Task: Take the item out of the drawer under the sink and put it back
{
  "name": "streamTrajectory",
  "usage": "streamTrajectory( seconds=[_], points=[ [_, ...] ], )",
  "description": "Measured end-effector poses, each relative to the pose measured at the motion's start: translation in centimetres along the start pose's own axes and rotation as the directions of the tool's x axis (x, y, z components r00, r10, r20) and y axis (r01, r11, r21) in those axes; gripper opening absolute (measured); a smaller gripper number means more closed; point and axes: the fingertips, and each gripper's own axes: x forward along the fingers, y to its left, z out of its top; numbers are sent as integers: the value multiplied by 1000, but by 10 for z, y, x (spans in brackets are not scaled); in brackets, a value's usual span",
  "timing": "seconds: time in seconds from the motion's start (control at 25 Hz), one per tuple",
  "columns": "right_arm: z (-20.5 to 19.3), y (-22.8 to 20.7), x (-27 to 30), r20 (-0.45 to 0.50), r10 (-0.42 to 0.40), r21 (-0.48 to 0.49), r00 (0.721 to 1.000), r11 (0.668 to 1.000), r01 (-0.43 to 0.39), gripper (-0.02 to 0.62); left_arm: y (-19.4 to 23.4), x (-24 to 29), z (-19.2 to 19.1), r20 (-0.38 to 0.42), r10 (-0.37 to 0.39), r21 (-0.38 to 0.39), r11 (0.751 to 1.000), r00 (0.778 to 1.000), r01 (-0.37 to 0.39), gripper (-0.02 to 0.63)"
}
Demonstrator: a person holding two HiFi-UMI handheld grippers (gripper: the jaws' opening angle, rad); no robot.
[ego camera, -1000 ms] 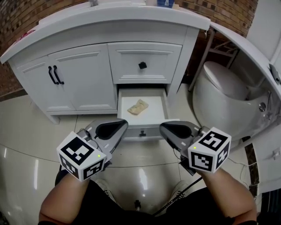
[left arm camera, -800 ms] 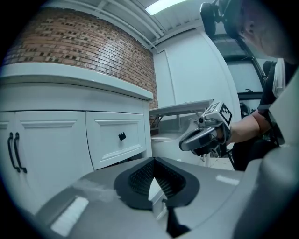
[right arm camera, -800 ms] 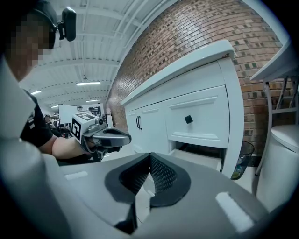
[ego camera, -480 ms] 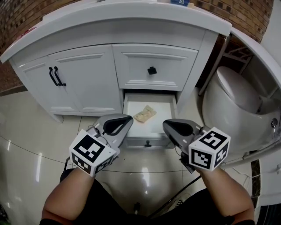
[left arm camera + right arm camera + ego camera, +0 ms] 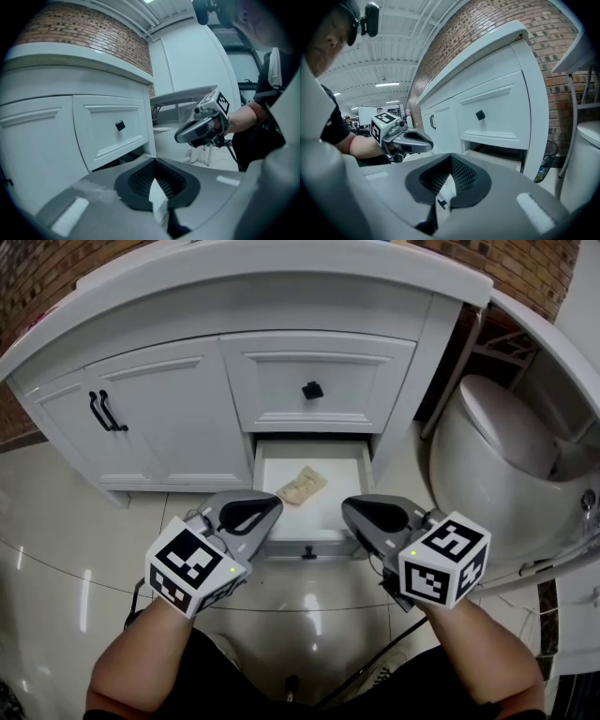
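Tan crumpled item (image 5: 302,486) is being held inside open white bottom drawer (image 5: 330,471) of white sink cabinet (image 5: 150,418). Left tongs (image 5: 272,507) and right tongs (image 5: 350,508) are being held pressed together, empty, over glossy tiled floor (image 5: 56,521).

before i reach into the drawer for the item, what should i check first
1. Drawer pulled open: ok.
2. Item uncovered on the drawer floor: ok.
3. Left hand-held gripper jaws apart for a grasp: not ok, together and empty.
4. Right hand-held gripper jaws apart: not ok, together and empty.
5. Way to the item free: ok, both hover by the drawer's front edge with nothing between.
6. How firm the item is: cannot tell.
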Motion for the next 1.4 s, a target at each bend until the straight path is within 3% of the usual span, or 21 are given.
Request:
streamTrajectory(
  seconds=[0.32,0.6,0.92,1.2,1.4],
  points=[
    [0,-6,2,3,-6,7,1000,1000,6,8,16,39,2,-172,-6,278,959,985,54,8],
    [1,-13,0,7,-15,15,1000,1000,15,8,42,72,-25,-281,10,285,956,960,73,43],
    [0,-22,-1,9,-18,26,1000,999,18,8,45,103,-51,-382,-23,291,946,924,144,69],
    [1,-27,-1,16,-22,40,1000,999,22,8,44,134,-84,-504,-64,292,926,861,240,78],
    [1,-26,-2,15,-17,42,1000,999,16,8,44,151,-120,-629,-72,296,899,774,323,92]
  ],
)
